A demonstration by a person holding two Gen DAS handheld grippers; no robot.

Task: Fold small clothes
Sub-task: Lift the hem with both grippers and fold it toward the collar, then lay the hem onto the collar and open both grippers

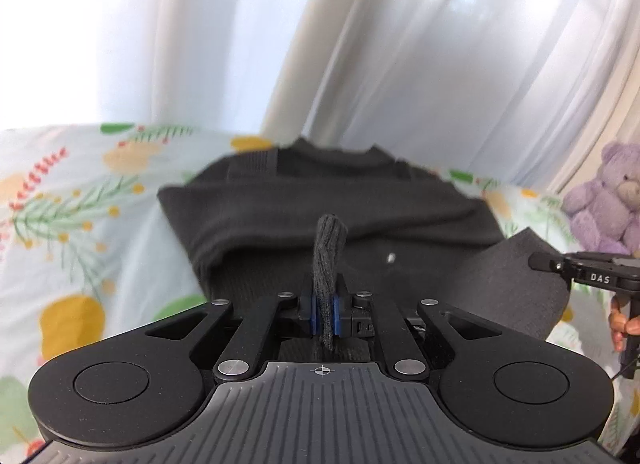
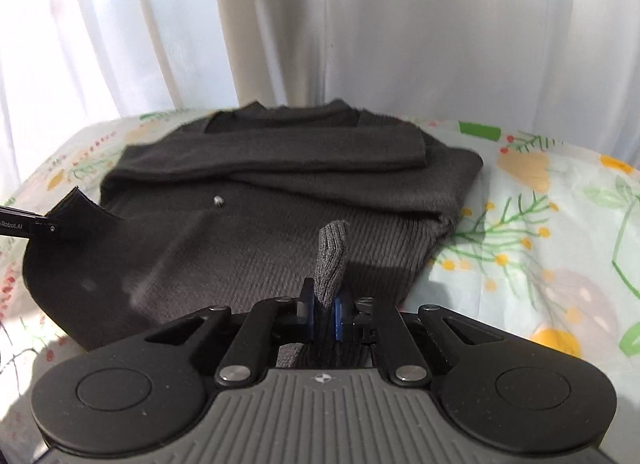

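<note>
While white curtains (image 1: 400, 44) fill the upper half of both views, a flowered bedsheet (image 1: 60, 224) spreads across the lower half, printed with yellow fruit, green sprigs and red berries. On that sheet lies a dark grey knit sweater (image 2: 280, 184), the largest thing on the bed: it sits in the centre of each frame with its neckline toward the curtains and one sleeve folded flat across the chest. A small pale button or fleck (image 2: 218, 200) shows on its front, left of centre in the right wrist view.

At the bottom centre of the left wrist view, the left tongs (image 1: 325, 314) are clamped on a bunched fold of the sweater's ribbed edge, which sticks up between the blue pads (image 1: 337, 314) in a twisted roll. The right tongs (image 2: 324, 314) grip another bunch of the same knit in the same way, at the bottom centre of their own view. Each tool also shows at the edge of the other's frame, with a flap of dark cloth lifted beside it.

A purple teddy bear (image 1: 608, 200) sits at the right edge of the left wrist view, near the curtains. Below it, a person's fingers (image 1: 624, 328) wrap the right tool's handle.
</note>
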